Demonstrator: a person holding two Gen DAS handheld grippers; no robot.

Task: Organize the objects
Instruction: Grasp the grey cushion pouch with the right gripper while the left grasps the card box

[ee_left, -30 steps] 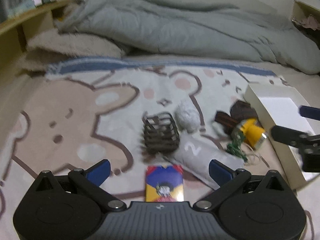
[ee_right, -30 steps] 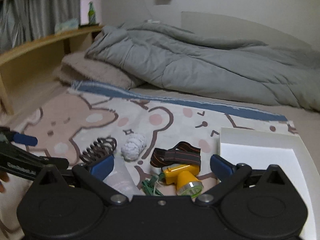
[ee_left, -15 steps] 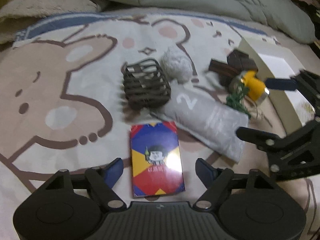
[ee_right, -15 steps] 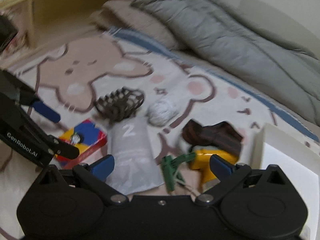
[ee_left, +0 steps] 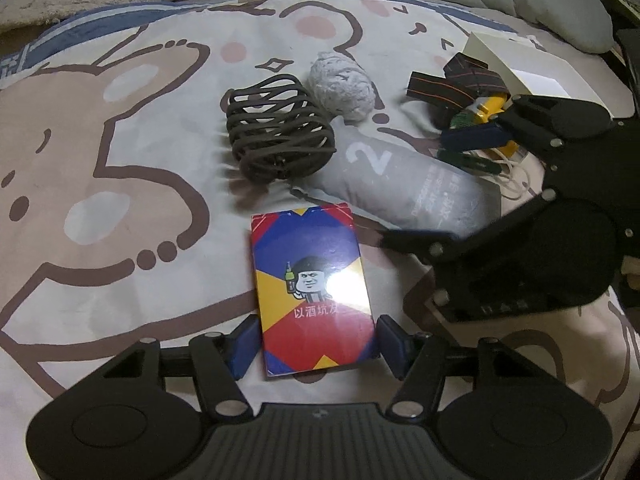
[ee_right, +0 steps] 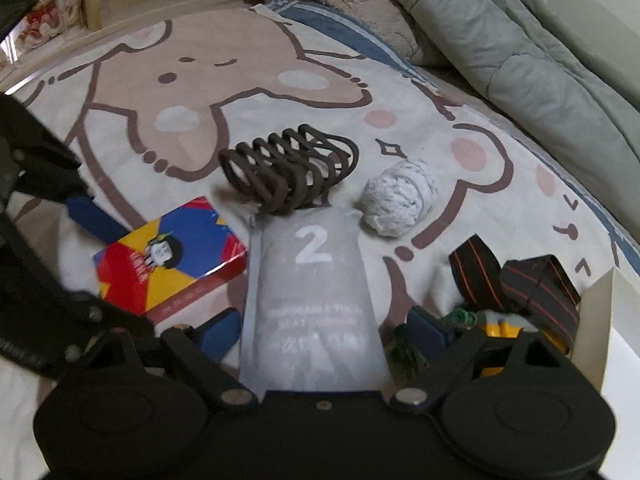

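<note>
A colourful card box [ee_left: 310, 280] lies flat on the bear-print blanket, its near end between the blue pads of my left gripper [ee_left: 316, 344]. The jaws are closing and the pads meet the box's two long sides. Beside it lies a grey pouch marked "2" [ee_right: 312, 288]. My right gripper [ee_right: 324, 336] straddles the pouch's near end; its jaws are closing, with a gap left on each side. In the left wrist view the right gripper [ee_left: 444, 188] reaches in from the right over the pouch [ee_left: 400, 184].
Behind the pouch sit a dark brown coil cage [ee_left: 276, 132] and a white yarn ball [ee_left: 342, 84]. A yellow headlamp [ee_right: 500, 328] with a striped strap [ee_right: 536, 284] and a green tie [ee_right: 408, 352] lie next to a white box [ee_right: 600, 320]. A grey duvet [ee_right: 520, 40] is bunched at the back.
Both grippers came down towards the blanket and tipped downward. The left jaws narrowed onto the card box. The right gripper swung left from the headlamp and white box to the grey pouch.
</note>
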